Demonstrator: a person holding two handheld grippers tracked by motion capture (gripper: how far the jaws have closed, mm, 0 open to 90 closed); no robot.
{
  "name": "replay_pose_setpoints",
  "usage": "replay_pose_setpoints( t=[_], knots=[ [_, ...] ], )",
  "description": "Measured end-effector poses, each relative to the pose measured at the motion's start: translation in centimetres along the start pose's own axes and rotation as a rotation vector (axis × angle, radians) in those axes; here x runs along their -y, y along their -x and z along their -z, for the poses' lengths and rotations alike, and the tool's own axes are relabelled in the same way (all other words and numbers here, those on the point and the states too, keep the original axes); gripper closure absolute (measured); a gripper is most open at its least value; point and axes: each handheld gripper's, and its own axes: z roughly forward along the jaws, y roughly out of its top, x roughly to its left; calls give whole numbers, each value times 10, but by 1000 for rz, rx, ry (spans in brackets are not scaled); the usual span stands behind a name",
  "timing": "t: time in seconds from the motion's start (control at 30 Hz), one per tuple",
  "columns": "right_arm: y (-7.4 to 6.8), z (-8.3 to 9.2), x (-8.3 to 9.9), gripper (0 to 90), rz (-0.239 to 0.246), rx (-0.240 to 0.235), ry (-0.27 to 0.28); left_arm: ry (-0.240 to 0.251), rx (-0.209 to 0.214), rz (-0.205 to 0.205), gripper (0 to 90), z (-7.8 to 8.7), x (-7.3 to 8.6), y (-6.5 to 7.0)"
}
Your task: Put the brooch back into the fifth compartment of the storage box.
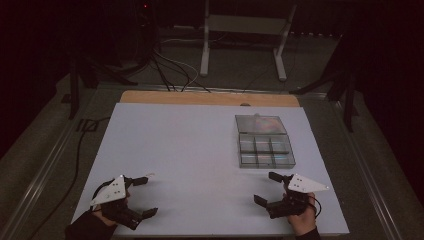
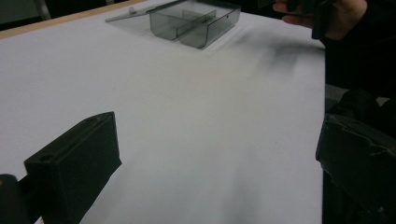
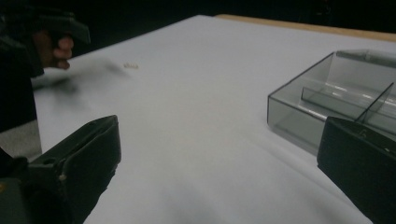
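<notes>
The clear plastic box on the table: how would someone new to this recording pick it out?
Start from the white table top and look to its far right part, just beyond the right hand-held gripper. There sits a clear plastic box, split by dividers into small compartments, its lid folded open flat behind it. Nothing else on the table is see-through.

White sheet [image 1: 190, 150] covers table, tan wood edge [image 1: 210, 98] at far side. Smoky grey see-through compartment box [image 1: 265, 151] at far right. Left gripper [image 1: 145, 196] and right gripper [image 1: 265, 187] black, pale grey plates on top. Small pale speck [image 3: 131, 66] near left.
</notes>
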Motion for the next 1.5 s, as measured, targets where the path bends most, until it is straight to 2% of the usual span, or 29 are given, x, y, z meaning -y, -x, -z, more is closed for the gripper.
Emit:
replay_pose_setpoints(
  t=[0.1, 0.23, 0.57, 0.73, 0.97, 1.13, 1.27, 1.5],
  knots=[
    [-2, 0, -1, 0, 14, -3, 7, 5, 17, -10, 11, 0, -5, 1],
    [-1, 1, -1, 0, 13, -3, 8, 14, 39, 1, 11, 3, -11, 0],
    [-1, 2, -1, 0, 2, -5, 5, 24, 42, 13, 11, 8, -17, -7],
    [-1, 3, -1, 0, -4, -6, 4, 30, 21, 28, 11, 11, -18, -15],
    [0, 2, -1, 0, -8, -7, 2, 55, 11, 25, 11, 15, -24, -27],
    [0, 3, -1, 0, -11, -7, 6, 57, 6, 41, 11, 16, -25, -37],
    [1, 3, -1, 0, -17, -8, 5, 53, -13, 44, 11, 15, -26, -45],
    [1, 3, -1, 0, -22, -10, 2, 53, -35, 73, 11, 14, -24, -60]
  ],
)
